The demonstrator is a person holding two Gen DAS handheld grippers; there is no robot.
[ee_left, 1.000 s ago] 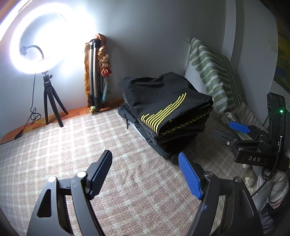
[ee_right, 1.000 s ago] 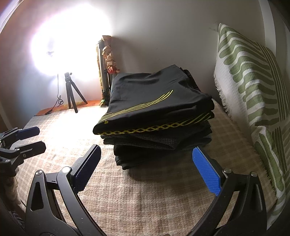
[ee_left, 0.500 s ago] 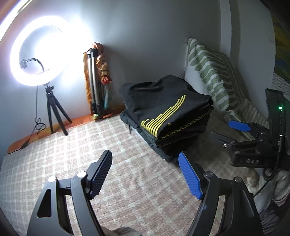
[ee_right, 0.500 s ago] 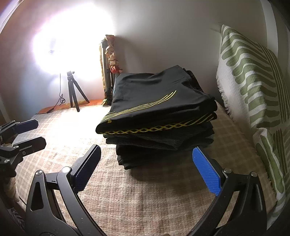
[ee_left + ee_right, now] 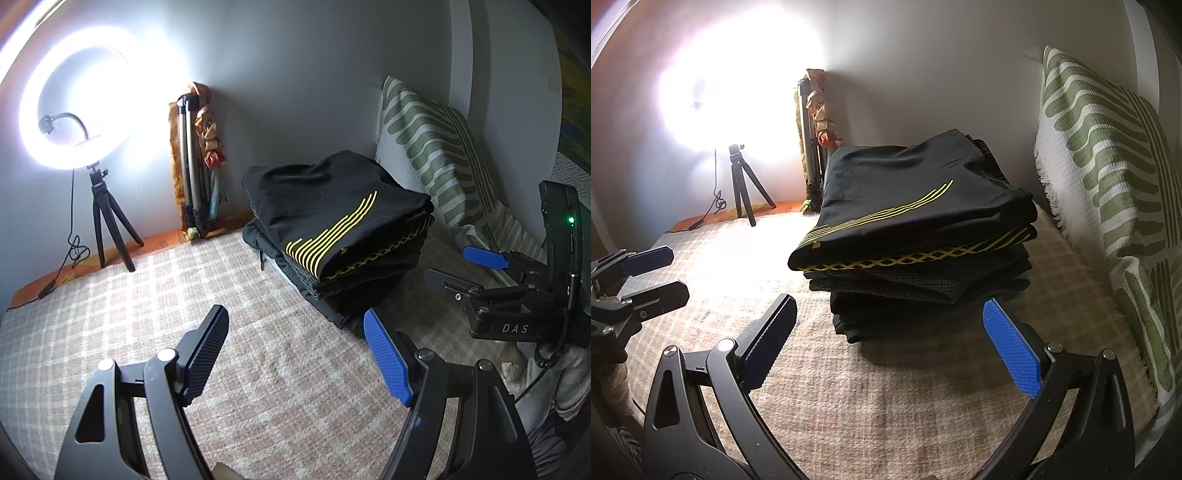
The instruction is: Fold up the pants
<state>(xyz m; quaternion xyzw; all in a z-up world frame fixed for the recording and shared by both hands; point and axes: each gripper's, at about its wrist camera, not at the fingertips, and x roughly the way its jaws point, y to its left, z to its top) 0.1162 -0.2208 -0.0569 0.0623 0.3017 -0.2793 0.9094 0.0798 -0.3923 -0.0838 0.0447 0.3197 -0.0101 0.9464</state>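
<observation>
A stack of folded black pants with yellow stripes sits on the checked bed cover, against the far wall; it also shows in the right wrist view. My left gripper is open and empty, held above the bed cover in front and to the left of the stack. My right gripper is open and empty, just in front of the stack and apart from it. The right gripper also shows at the right edge of the left wrist view, and the left gripper at the left edge of the right wrist view.
A green-and-white patterned pillow leans against the wall right of the stack. A lit ring light on a small tripod stands at the back left. A folded tripod leans in the corner. The checked bed cover spreads below.
Both grippers have pulled back a little from the stack and risen slightly; the stack looks smaller and lower in the left wrist view. Both stay open and empty.
</observation>
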